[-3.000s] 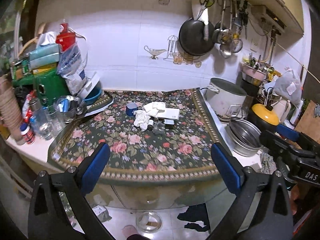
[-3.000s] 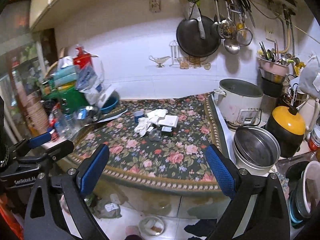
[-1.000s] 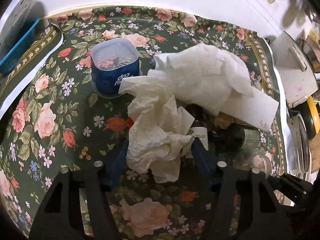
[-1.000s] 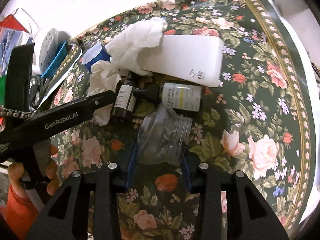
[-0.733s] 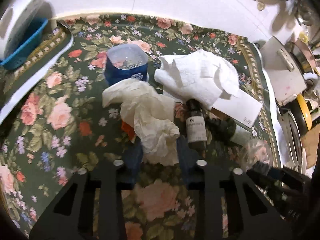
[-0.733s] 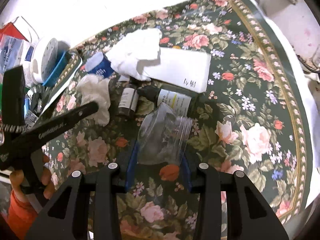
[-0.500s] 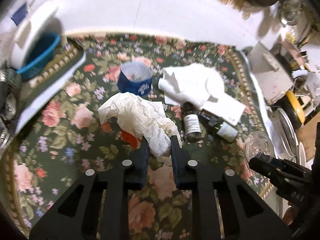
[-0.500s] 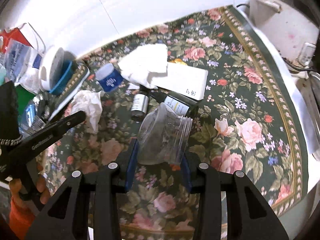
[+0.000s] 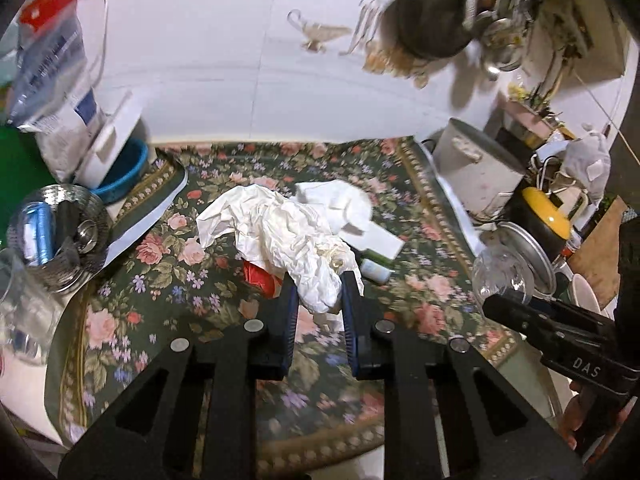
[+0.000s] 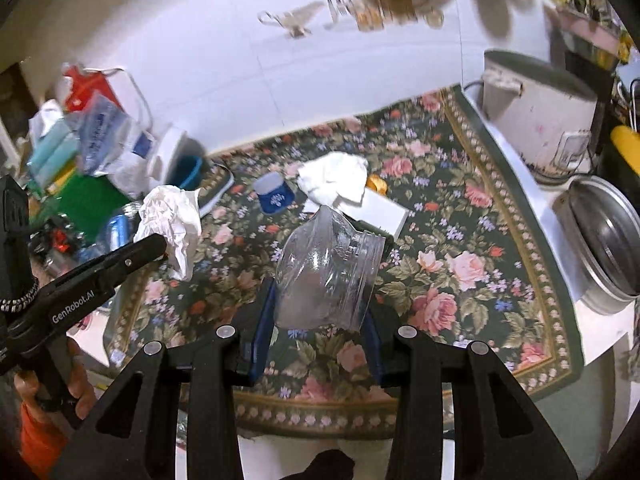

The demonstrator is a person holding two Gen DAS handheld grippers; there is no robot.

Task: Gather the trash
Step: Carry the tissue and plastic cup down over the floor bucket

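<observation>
Crumpled tissue (image 9: 296,240) pinched in left tongs (image 9: 318,300), clear jar (image 10: 328,268) in right tongs (image 10: 320,312)

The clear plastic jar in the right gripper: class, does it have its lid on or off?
Off. The clear plastic jar shows a bare threaded rim with no cap, and looks empty and dented between the right gripper's jaws.

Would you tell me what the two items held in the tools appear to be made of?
The wad in the left tool looks like thin white tissue paper: matte, densely creased. The jar in the right tool looks like clear thin plastic: see-through, glossy glints, dented wall, threaded rim.
</observation>
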